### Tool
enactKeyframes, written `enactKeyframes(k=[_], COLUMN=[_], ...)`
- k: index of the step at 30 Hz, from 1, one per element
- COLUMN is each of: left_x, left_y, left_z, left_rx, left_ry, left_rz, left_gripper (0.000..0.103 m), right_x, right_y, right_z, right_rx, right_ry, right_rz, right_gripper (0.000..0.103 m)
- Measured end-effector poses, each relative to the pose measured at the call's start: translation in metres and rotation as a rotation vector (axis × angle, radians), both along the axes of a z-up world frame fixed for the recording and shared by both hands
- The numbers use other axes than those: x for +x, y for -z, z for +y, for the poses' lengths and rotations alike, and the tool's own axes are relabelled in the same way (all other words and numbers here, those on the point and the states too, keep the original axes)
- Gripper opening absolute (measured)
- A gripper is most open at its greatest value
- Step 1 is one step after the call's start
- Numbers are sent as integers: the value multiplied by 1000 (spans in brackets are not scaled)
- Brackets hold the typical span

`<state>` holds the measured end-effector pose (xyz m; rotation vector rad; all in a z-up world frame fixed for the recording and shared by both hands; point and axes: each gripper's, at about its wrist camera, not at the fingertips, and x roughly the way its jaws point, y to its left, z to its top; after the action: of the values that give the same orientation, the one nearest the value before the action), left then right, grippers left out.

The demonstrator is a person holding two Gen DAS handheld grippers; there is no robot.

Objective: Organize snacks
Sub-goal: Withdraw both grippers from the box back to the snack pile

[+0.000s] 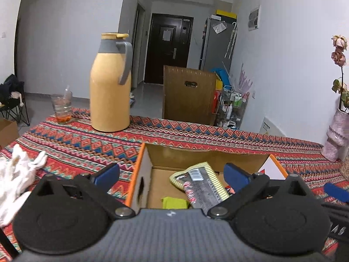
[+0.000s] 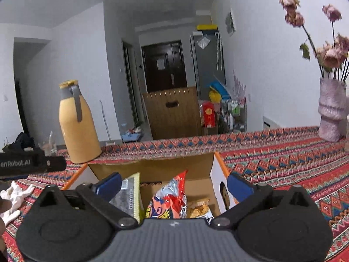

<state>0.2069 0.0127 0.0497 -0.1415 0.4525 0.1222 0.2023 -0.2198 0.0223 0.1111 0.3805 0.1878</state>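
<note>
Patterned red cloth covers the table (image 2: 283, 163), and the landmark on it is the open cardboard box (image 1: 150, 152) with orange edges, standing in front of both tools with its mouth up. Both grippers hang over the near side of the box: the left gripper (image 1: 172, 173) over its left half, the right gripper (image 2: 174, 184) over its right half, each with its blue pads spread wide and nothing between them. Inside the box, under the left gripper, lies a grey and yellow snack packet (image 1: 200, 184), flat against the floor, its long axis running from the far left toward the near right, with a small green packet (image 1: 174, 203) beside it at the near wall. From the right wrist view a red and silver snack bag (image 2: 172, 196) stands upright near the middle of the box, with an orange-filled pouch (image 2: 198, 207) to its right; the right gripper is nearer these. I judge the snacks seen are already in the box, so any next reach would be outside it; none is visible there. Left of the box stand a yellow thermos (image 1: 111, 87) and a glass (image 1: 62, 107), and white gloves (image 1: 15, 174) lie nearer; a vase (image 2: 331, 111) stands well to the right. Between them the cloth beside the box is open.
</note>
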Motion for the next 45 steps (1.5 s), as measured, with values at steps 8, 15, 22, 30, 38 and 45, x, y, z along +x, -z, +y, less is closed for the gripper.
enactKeyframes(k=[8, 15, 22, 30, 38, 45], left_x=[-55, -95, -123, -148, -165, -172], left_y=[11, 38, 63, 73, 75, 77], left_z=[25, 43, 48, 37, 28, 25], left_rx=[34, 33, 15, 36, 45, 41], left_ry=[-13, -38, -41, -20, -20, 7], left_rz=[48, 139, 201, 202, 175, 157], left_gripper=[103, 103, 103, 103, 103, 103], right_x=[-54, -100, -136, -167, -183, -184], right_y=[-3, 18, 43, 57, 64, 70], right_z=[-4, -11, -16, -15, -7, 4], right_rx=[-22, -42, -39, -37, -31, -51], right_ry=[-18, -12, -5, -12, -50, -67], right_rz=[-23, 31, 92, 73, 70, 101], right_gripper=[103, 103, 103, 103, 103, 103])
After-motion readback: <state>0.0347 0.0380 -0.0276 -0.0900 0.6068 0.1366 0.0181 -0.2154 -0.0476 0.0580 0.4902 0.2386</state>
